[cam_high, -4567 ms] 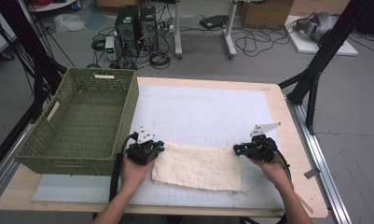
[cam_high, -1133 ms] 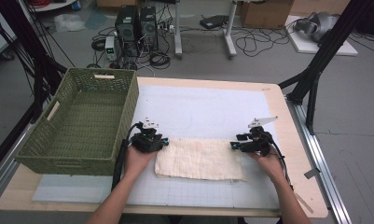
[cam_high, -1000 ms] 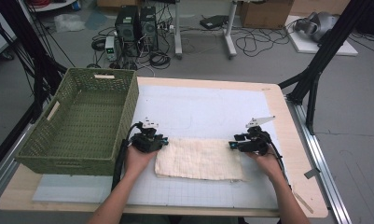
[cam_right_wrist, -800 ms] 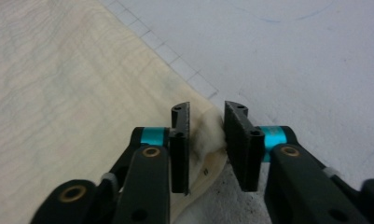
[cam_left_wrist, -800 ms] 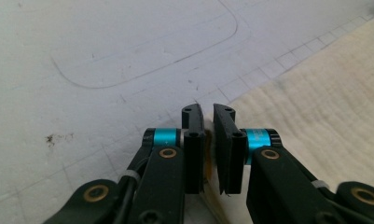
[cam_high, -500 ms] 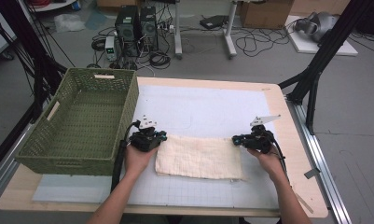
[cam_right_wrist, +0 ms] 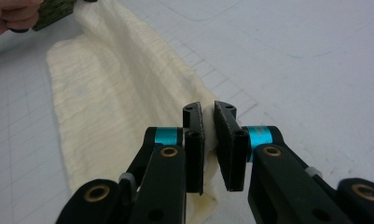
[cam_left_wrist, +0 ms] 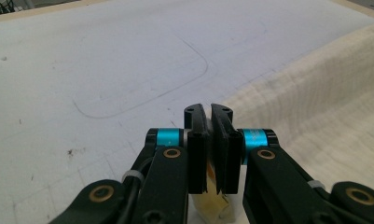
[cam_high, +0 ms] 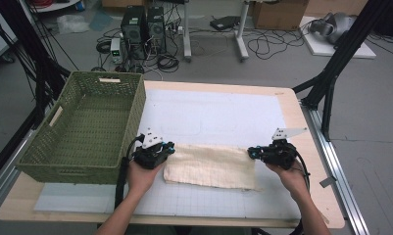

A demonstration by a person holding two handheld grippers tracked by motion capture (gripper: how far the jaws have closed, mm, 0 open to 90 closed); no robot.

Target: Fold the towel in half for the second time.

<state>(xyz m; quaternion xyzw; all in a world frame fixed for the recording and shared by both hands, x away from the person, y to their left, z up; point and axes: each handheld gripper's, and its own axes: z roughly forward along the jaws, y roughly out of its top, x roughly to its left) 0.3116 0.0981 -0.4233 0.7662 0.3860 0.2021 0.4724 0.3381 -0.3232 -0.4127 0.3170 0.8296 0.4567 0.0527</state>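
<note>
A cream waffle-weave cloth [cam_high: 211,166] lies lengthwise across the white mat, near the table's front. My left gripper [cam_high: 169,148] is at its far left corner. In the left gripper view the jaws [cam_left_wrist: 208,112] have just closed, and a fold of the cloth [cam_left_wrist: 315,102] is pinched between them. My right gripper [cam_high: 251,152] is at the far right corner. Its jaws [cam_right_wrist: 208,109] have also just closed, and the cloth [cam_right_wrist: 110,93] is pressed between the pads. The cloth's far edge is raised a little off the mat between the two grippers.
A large green woven basket [cam_high: 69,171] stands at the left of the table, close beside my left hand. The white gridded mat [cam_high: 213,112] stretches beyond the cloth. The other hand [cam_right_wrist: 12,14] appears at the top left of the right gripper view.
Both grippers have closed onto the cloth's far corners. They then drew slightly apart and upward, which lifted the far edge of the cloth.
</note>
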